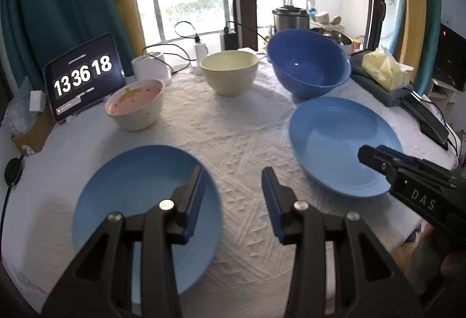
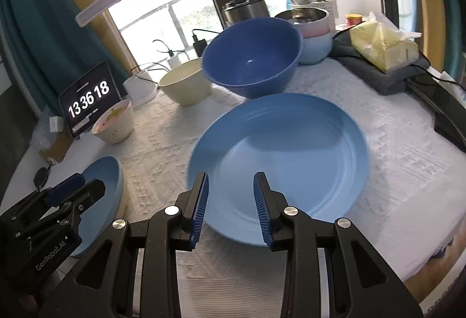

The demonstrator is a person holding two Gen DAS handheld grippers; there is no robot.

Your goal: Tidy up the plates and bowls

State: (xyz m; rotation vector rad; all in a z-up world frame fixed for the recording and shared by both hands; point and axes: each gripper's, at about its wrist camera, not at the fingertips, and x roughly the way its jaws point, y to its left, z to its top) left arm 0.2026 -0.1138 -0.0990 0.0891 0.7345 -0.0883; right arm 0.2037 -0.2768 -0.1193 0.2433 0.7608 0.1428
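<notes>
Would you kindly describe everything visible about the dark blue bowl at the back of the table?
The dark blue bowl is the largest bowl here: deep, round, smooth like plastic, with a small glint inside. It is empty and stands upright on the white tablecloth, behind a light blue plate and beside a cream bowl. No jaws touch it.

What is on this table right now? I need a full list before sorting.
plates: two, light blue, near edge, left and right
large bowl: one, dark blue, far right
cream bowl: one, pale yellow, far middle
pink bowl: one, pink inside, far left
tablet clock: one, black, far left
tissue pack: one, yellow, right edge on dark cloth
cooker: one, silver, behind table
tablecloth: one, white
left claw: open, over left plate's right edge
right claw: open, over right plate's near rim
</notes>
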